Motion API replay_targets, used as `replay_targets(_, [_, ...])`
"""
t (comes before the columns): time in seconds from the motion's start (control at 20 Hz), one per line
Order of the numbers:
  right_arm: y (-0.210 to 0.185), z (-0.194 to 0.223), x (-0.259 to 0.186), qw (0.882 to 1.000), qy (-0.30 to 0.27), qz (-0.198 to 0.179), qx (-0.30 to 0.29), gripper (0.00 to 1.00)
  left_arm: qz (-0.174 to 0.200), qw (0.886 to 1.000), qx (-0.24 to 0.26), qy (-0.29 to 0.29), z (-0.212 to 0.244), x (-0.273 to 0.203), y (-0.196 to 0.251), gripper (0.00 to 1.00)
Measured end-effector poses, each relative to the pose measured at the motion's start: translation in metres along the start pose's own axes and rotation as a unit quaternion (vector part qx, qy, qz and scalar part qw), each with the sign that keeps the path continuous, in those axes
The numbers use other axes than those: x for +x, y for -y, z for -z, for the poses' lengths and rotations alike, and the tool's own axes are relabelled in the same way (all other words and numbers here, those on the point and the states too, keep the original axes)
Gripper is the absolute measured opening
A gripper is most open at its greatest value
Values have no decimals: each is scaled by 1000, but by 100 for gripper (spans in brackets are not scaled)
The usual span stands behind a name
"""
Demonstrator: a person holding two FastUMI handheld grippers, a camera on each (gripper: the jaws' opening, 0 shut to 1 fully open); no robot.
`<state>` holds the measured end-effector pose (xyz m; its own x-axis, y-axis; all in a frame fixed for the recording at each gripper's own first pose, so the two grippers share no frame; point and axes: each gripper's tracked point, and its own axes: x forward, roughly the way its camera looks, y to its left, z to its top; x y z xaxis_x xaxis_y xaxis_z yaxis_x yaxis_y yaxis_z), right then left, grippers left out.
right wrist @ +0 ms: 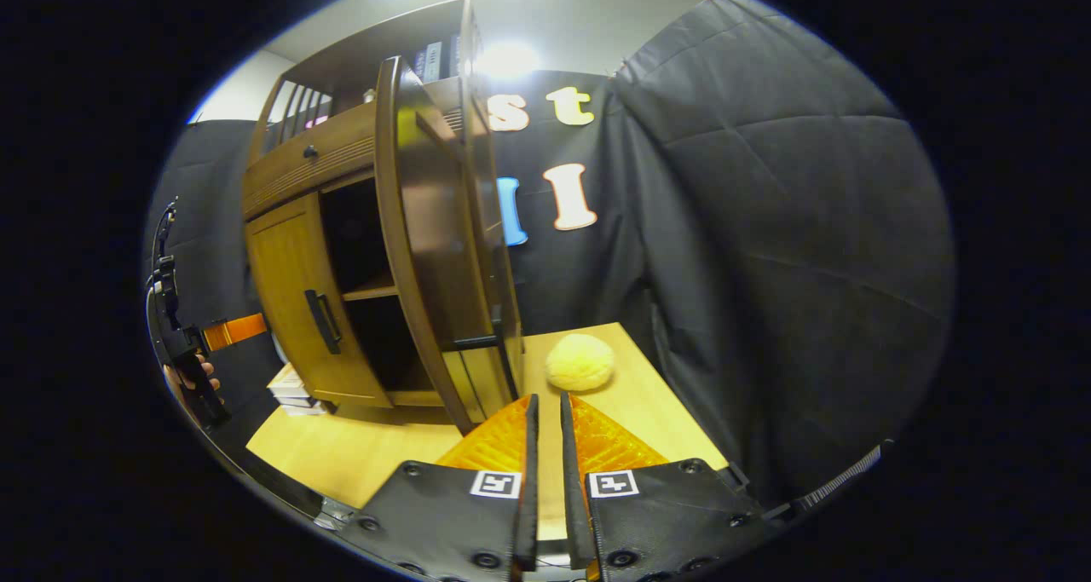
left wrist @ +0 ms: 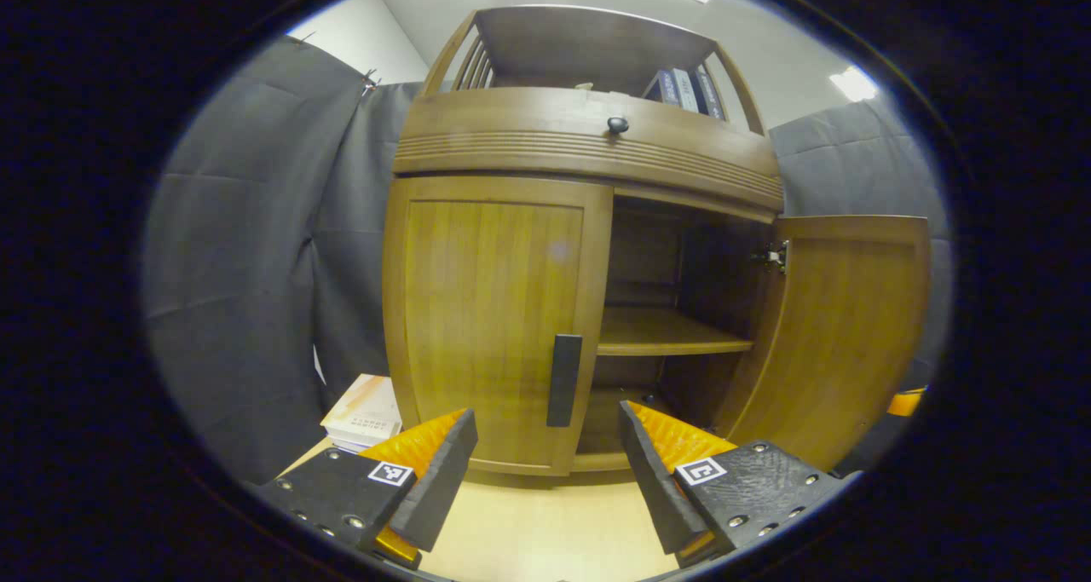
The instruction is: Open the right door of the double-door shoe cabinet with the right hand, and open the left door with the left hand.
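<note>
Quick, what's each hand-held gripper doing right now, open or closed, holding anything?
Left hand-held gripper: open, holding nothing, facing the closed left door.
Right hand-held gripper: closed, nothing between its fingers.

Dark quilted cloth (left wrist: 256, 250) walls the booth beneath a white ceiling with bright lamps (left wrist: 852, 83), around a pale tabletop (right wrist: 358, 450).

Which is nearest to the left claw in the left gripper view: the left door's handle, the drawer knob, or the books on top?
1. Left door's handle, just ahead between the fingers.
2. Drawer knob, higher up.
3. Books, top shelf, back right.
</note>
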<state>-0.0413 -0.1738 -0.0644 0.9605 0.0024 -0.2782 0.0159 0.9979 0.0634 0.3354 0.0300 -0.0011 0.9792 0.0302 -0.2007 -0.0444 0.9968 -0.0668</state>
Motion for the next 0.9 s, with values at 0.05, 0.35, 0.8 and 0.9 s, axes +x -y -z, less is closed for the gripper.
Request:
replay_targets(0.05, [4, 2, -3, 1000, 1, 16, 7, 30, 1, 1000, -3, 0, 0, 14, -2, 96])
replay_targets(0.35, [11, 6, -34, 996, 14, 88, 25, 82, 29, 1000, -2, 0, 6, 83, 6, 96])
replay_targets(0.8, [-4, 14, -64, 986, 15, 163, 36, 92, 37, 999, 19, 4, 27, 149, 24, 96])
replay_targets(0.9, [-11, 18, -65, 986, 10, 164, 36, 93, 29, 999, 20, 7, 29, 157, 26, 83])
